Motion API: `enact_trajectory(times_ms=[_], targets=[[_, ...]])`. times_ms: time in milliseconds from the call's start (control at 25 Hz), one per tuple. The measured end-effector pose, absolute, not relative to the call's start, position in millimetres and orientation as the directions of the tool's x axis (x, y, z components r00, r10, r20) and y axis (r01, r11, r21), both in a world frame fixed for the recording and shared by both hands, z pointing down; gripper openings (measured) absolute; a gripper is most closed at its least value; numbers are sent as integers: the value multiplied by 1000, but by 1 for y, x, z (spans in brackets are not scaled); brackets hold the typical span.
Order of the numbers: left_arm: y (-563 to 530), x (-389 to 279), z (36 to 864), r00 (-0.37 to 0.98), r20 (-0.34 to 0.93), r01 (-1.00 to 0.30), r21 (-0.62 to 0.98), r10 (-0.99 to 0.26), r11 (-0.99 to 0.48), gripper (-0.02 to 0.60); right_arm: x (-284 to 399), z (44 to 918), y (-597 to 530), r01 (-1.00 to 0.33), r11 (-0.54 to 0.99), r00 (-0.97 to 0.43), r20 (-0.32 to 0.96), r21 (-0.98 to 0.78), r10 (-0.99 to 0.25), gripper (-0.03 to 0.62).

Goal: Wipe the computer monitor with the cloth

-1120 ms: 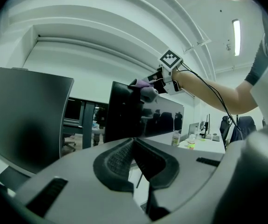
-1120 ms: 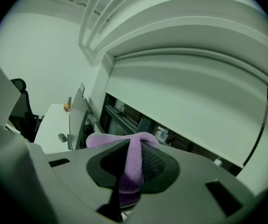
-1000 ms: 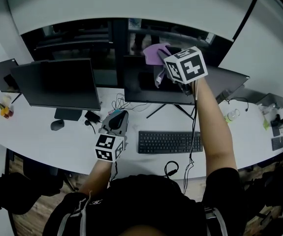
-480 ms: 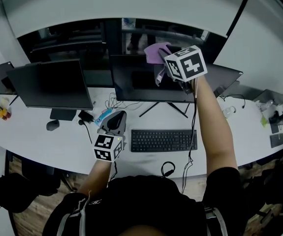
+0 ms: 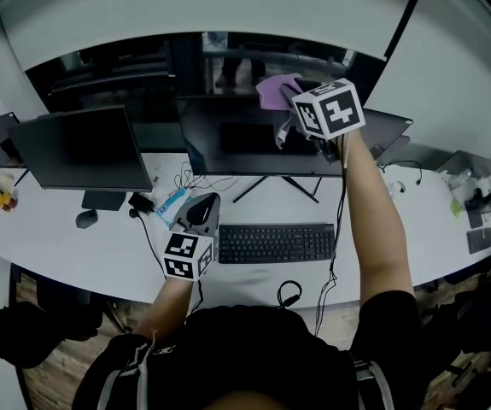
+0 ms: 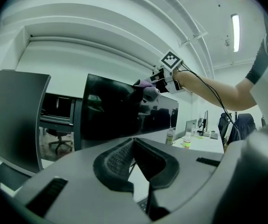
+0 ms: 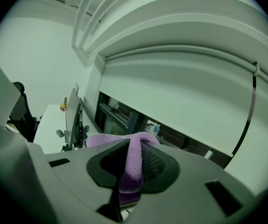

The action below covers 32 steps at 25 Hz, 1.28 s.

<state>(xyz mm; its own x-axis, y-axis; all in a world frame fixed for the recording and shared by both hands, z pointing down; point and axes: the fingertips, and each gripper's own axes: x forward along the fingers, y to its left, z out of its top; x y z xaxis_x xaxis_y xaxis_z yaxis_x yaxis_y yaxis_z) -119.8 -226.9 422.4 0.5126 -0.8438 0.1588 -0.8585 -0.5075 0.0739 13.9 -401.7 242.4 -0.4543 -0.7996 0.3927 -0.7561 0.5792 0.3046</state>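
Purple and soft, the cloth (image 5: pixel 277 90) is pinched tight in the right tongs (image 5: pixel 292 102). The right gripper view shows it squeezed between the two pads, with the rest puffing out in front. It sits high up at the top edge of the middle computer monitor (image 5: pixel 254 139), which stands near the back edge of the surface (image 5: pixel 57 246). I cannot tell if the cloth is pressing on the dark glass or only on the rim.

The left tongs (image 5: pixel 202 203) are closed with their tips together and nothing in them. They hang low over the surface, just left of the keyboard (image 5: pixel 275 242), well away from the screen.

To wipe well, I think the cloth should lie flat on the glass. Go side to side in long rows, from the top down. Press only lightly, because the screen stands on thin legs and could tip back. The empty tongs could steady it.

Since a second ago, the things on the surface sit a bit further left in the head view. The cloth has stayed at about the same spot in it. So the cloth seems to have slid a little to the right along the top edge. The left tongs have hardly moved.
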Motion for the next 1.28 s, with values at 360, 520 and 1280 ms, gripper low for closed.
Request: enact_trajectory(times_ms=[360,520,1280], targets=[[-225,-90,418,510,156,-859,56,-846,-508,12,52,242,-401,-765,562,-430,400,314,-809,78],[-226,-76,419,511,163,-859,53,-844,-510,12,66,243,-402,-765,569,-438,404,302,-803,78],[-218,-10,424,513,157,-858,54,-844,-511,12,148,244,-404,-792,526,-390,405,311,-827,78]])
